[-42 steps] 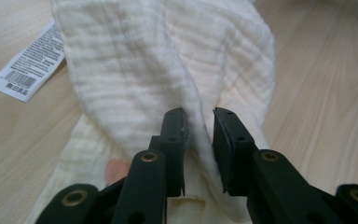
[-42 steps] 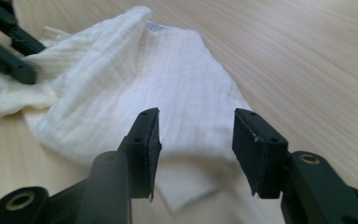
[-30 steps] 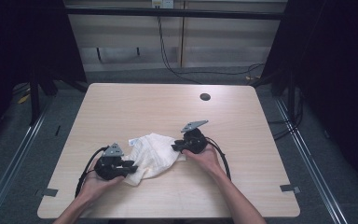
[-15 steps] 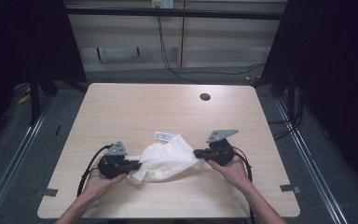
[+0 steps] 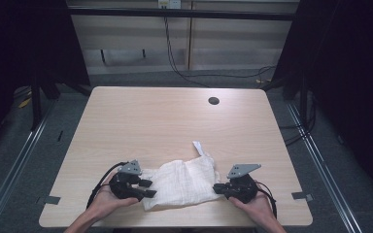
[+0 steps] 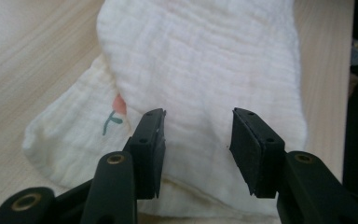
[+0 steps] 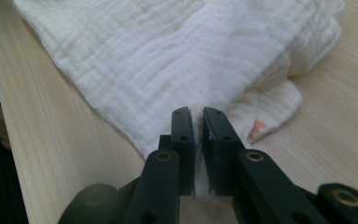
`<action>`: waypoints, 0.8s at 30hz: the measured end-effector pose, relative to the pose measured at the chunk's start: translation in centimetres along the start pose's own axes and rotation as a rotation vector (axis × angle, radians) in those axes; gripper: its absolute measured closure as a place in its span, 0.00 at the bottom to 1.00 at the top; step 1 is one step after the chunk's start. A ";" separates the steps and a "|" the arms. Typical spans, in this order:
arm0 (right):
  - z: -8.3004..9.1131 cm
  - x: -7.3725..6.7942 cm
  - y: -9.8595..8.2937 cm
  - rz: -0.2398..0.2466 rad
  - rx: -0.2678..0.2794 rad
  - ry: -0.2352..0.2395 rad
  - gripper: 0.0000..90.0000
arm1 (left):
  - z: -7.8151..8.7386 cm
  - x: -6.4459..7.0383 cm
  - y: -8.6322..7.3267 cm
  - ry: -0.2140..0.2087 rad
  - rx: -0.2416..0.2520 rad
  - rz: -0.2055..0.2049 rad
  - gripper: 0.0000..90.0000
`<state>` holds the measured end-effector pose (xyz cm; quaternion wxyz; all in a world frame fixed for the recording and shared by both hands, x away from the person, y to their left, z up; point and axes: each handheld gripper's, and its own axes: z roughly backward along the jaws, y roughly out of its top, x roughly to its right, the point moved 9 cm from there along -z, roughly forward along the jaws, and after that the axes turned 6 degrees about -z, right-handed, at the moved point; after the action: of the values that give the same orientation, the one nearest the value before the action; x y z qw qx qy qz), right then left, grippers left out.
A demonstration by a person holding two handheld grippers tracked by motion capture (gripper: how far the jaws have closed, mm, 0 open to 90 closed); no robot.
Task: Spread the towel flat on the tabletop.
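A white muslin cloth (image 5: 184,182) with a small pink and green print (image 6: 114,112) lies crumpled near the table's front edge. A thin tag (image 5: 198,147) sticks out from its far side. My left gripper (image 5: 145,188) sits at the cloth's left end. Its jaws stand open (image 6: 198,126) over the fabric, one on each side of a fold and not pressing it. At the cloth's right end my right gripper (image 5: 216,188) is shut on the cloth's edge (image 7: 196,119), with a thin layer of fabric pinched between the pads.
The light wooden table (image 5: 141,121) has a round cable hole (image 5: 213,101) at the far right. Its front edge (image 5: 175,226) runs just below both hands. Dark floor and metal rails flank the table.
My right gripper has moved right and toward the front edge, dragging the cloth out wider and flatter. The left gripper has shifted slightly toward the front edge.
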<state>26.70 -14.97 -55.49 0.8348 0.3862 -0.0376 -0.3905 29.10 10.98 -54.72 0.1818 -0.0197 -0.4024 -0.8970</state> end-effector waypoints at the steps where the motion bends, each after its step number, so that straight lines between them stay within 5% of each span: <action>1: 0.0 0.0 0.1 0.001 0.000 -0.004 0.88 | 0.4 -0.2 0.2 -0.004 0.019 0.014 0.60; 4: 0.4 0.3 0.8 -0.009 0.037 -0.009 0.82 | 1.3 -1.5 0.9 0.001 0.098 0.064 0.63; 8: 1.2 0.8 1.8 -0.020 0.085 -0.012 0.79 | 1.0 -3.4 1.5 0.056 0.121 0.112 0.72; 14: 1.6 2.8 3.5 -0.041 0.131 -0.055 0.81 | -1.4 -3.0 1.5 0.071 0.026 0.068 0.72; 18: 0.6 4.2 4.6 -0.033 0.121 -0.091 0.85 | -2.2 -2.4 1.3 0.065 -0.025 -0.007 0.98; 24: -2.1 5.9 6.9 -0.046 0.118 -0.079 0.78 | -0.4 -3.1 2.0 0.096 0.044 0.015 0.99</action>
<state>35.84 -14.95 -53.77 0.7993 0.4200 -0.0848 -0.4214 32.68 10.47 -54.14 0.2080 0.0242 -0.4128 -0.8864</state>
